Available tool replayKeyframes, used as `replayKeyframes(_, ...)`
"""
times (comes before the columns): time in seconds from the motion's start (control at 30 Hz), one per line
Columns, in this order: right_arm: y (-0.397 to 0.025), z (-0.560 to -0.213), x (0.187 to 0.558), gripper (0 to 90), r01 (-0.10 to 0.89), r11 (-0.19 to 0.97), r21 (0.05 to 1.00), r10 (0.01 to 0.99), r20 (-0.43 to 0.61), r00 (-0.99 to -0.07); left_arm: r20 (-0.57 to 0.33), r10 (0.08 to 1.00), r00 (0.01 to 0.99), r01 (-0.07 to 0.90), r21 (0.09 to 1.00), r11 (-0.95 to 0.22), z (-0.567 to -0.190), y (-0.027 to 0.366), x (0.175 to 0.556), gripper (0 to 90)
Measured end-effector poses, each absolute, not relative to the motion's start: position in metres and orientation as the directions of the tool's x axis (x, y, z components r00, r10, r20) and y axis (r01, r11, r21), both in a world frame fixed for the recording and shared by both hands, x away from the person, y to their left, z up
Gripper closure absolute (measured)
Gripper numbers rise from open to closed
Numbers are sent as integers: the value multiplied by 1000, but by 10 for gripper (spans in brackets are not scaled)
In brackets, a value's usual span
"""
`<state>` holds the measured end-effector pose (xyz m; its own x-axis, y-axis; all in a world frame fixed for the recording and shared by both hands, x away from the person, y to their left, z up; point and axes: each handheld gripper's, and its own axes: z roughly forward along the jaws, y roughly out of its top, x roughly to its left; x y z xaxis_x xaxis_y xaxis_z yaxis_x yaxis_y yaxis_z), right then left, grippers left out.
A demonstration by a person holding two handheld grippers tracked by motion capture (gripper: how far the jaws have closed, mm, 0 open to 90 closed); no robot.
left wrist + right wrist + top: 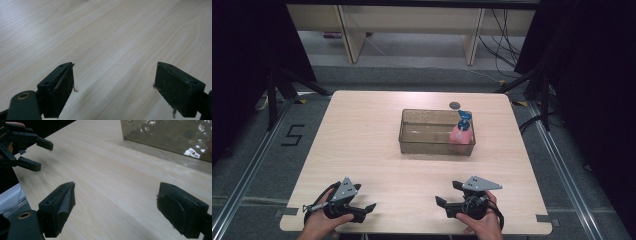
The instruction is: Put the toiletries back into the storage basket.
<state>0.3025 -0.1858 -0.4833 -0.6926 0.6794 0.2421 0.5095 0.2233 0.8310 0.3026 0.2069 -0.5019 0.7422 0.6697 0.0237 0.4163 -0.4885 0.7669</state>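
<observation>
Grippers both wide open and empty, left gripper (362,210) and right gripper (447,194) well short of the tub (436,148). Pink bottle (461,134) stands in its right end. I'd come in from above, clearing the rim.

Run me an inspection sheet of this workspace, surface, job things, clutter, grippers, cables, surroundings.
Surface: light wood table, bare around the grippers.
Job's things: clear tub mid-table; pink spray bottle with a blue head at its right end.
Clutter: small dark round object behind the tub.
Grippers: left gripper and right gripper at the near edge, jaws apart, holding nothing.
Cables: black loop at the right gripper; floor cables far right.
Surroundings: dark curtains, tripod legs, floor mark "5".
</observation>
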Motion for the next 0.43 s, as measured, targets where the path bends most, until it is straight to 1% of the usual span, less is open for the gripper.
replayKeyframes(0.13,-187,-484,300,158,510,229,829,680,239,-693,24,669,743,416,767,-489,-502,207,303,154)
replayKeyframes(0.17,-186,-485,300,158,518,222,826,674,254,-694,24,670,742,416,767,-488,-502,207,303,154)
replayKeyframes(0.2,-187,-484,299,158,510,233,828,682,235,-693,25,670,742,416,767,-489,-502,207,303,154)
replayKeyframes(0.3,-188,-485,299,158,516,240,823,672,243,-700,25,670,742,416,767,-489,-502,207,303,154)
replayKeyframes(0.37,-187,-486,299,158,510,235,827,685,232,-691,24,670,742,416,767,-489,-502,207,303,154)
replayKeyframes(0.4,-186,-485,297,158,543,215,812,690,267,-673,25,670,742,415,767,-489,-502,207,303,154)
replayKeyframes(0.43,-186,-485,297,158,539,217,814,688,263,-676,26,670,742,415,767,-490,-502,207,303,154)
